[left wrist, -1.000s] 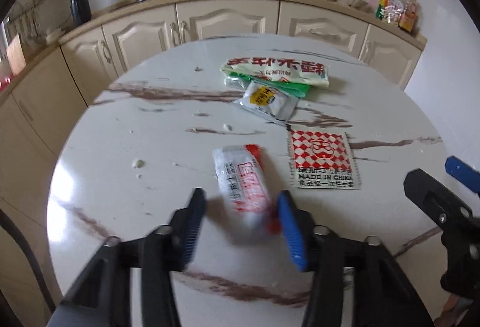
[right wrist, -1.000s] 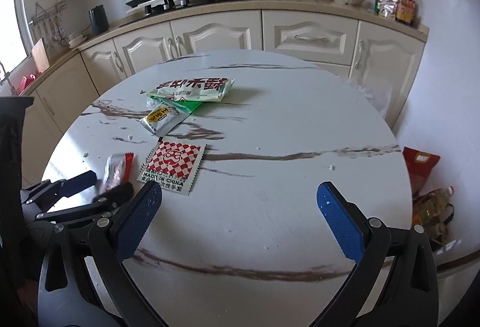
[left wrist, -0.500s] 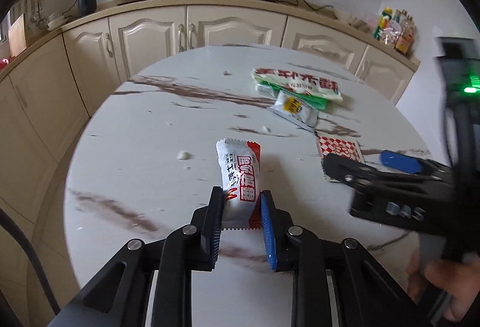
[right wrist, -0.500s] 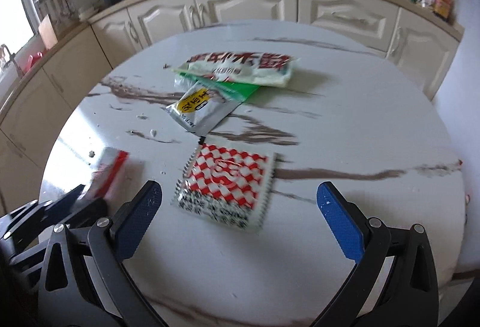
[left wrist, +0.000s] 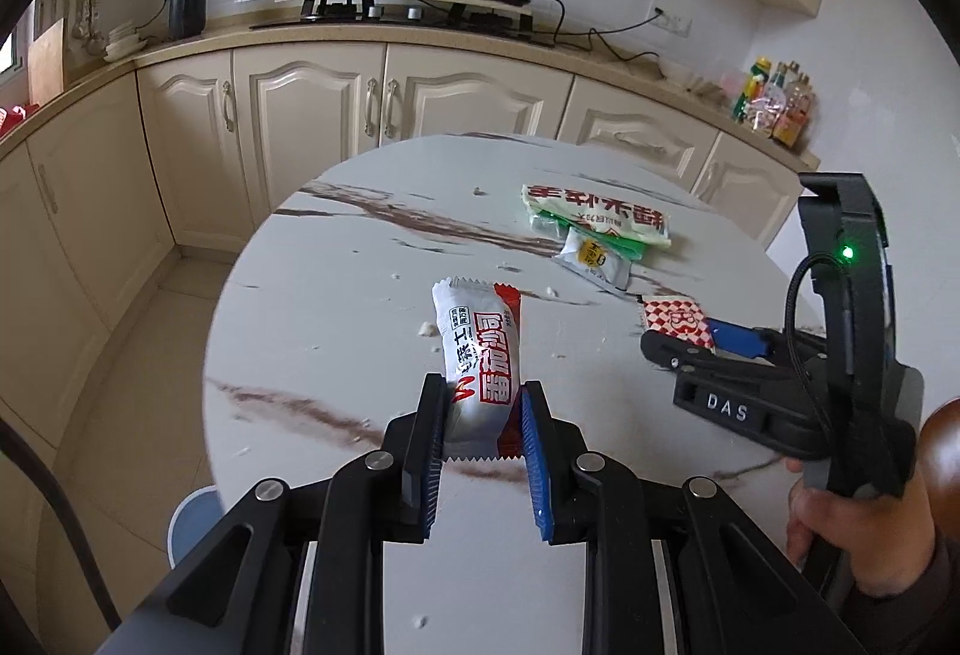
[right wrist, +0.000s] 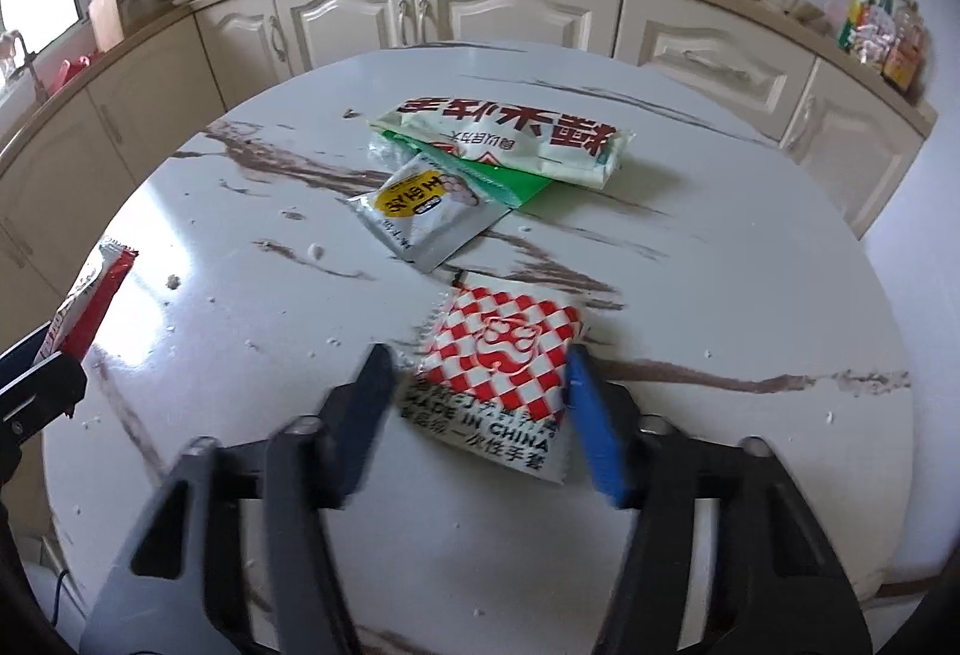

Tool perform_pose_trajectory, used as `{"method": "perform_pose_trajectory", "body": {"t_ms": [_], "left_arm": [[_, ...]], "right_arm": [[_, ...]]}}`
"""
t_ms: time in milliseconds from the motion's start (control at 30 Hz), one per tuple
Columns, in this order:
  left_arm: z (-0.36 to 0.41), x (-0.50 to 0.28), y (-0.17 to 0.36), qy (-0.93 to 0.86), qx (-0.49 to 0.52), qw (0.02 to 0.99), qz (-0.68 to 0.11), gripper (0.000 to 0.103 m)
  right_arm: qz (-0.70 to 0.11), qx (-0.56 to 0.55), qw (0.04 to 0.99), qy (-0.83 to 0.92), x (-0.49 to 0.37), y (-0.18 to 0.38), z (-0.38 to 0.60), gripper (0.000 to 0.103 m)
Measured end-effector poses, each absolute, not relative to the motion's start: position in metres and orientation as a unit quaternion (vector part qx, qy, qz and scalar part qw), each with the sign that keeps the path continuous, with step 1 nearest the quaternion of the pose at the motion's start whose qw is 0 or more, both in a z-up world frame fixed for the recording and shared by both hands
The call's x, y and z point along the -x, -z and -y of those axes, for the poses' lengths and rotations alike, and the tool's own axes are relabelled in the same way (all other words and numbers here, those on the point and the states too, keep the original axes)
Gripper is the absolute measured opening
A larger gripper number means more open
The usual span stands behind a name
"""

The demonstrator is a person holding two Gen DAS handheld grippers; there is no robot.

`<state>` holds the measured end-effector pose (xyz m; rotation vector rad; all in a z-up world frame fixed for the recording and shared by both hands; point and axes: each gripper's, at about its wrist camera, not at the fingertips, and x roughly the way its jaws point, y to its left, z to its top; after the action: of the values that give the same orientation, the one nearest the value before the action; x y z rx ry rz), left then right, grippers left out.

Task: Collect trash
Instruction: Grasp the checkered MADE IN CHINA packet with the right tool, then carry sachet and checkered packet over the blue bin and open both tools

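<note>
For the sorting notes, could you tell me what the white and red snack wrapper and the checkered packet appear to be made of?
White and red snack wrapper: likely thin plastic film, glossy; it glints and has zigzag-cut sealed ends.
Checkered packet: probably plastic film too, flat and shiny with serrated edges; paper backing cannot be ruled out.

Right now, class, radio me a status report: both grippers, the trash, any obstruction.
Left gripper shut on white-and-red wrapper. Right gripper closing around checkered packet on the table. Three wrappers remain behind. Nothing in the way.
</note>
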<state>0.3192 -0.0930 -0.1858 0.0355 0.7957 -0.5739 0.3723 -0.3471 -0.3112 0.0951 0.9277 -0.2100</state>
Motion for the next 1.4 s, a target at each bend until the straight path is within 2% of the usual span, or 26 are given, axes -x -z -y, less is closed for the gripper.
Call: {"method": "perform_pose_trajectory", "body": {"t_ms": [133, 167, 200, 367, 567, 700, 867, 1100, 1400], "left_arm": [[0.073, -0.311, 0.180, 0.275, -0.011, 0.883, -0.381, 0.020], [0.067, -0.309, 0.178, 0.275, -0.008, 0.883, -0.381, 0.020], [0.058, -0.306, 0.175, 0.276, -0.006, 0.883, -0.379, 0.020], [0.029, -0.297, 0.164, 0.280, 0.010, 0.885, -0.372, 0.020], [-0.016, -0.285, 0.151, 0.272, 0.032, 0.894, -0.355, 0.020], [-0.061, -0.286, 0.147, 0.238, 0.043, 0.905, -0.349, 0.020], [-0.122, -0.292, 0.155, 0.176, 0.052, 0.915, -0.360, 0.020], [-0.191, -0.313, 0.203, 0.094, 0.058, 0.900, -0.422, 0.021], [-0.221, -0.381, 0.324, 0.076, 0.087, 0.833, -0.541, 0.021]], "right_arm": [[-0.444, -0.054, 0.889, 0.094, -0.366, 0.309, 0.346, 0.034], [-0.441, -0.063, 0.890, 0.092, -0.362, 0.308, 0.348, 0.020], [-0.442, -0.068, 0.890, 0.089, -0.360, 0.308, 0.349, 0.016], [-0.433, -0.074, 0.895, 0.081, -0.347, 0.300, 0.344, 0.006], [-0.391, -0.058, 0.917, 0.060, -0.332, 0.260, 0.304, 0.005], [-0.355, -0.026, 0.935, -0.014, -0.334, 0.229, 0.232, 0.005], [-0.348, 0.016, 0.930, -0.117, -0.354, 0.229, 0.131, 0.005], [-0.394, 0.055, 0.893, -0.210, -0.396, 0.294, 0.017, 0.005], [-0.506, 0.058, 0.833, -0.217, -0.462, 0.426, -0.017, 0.005]]}}
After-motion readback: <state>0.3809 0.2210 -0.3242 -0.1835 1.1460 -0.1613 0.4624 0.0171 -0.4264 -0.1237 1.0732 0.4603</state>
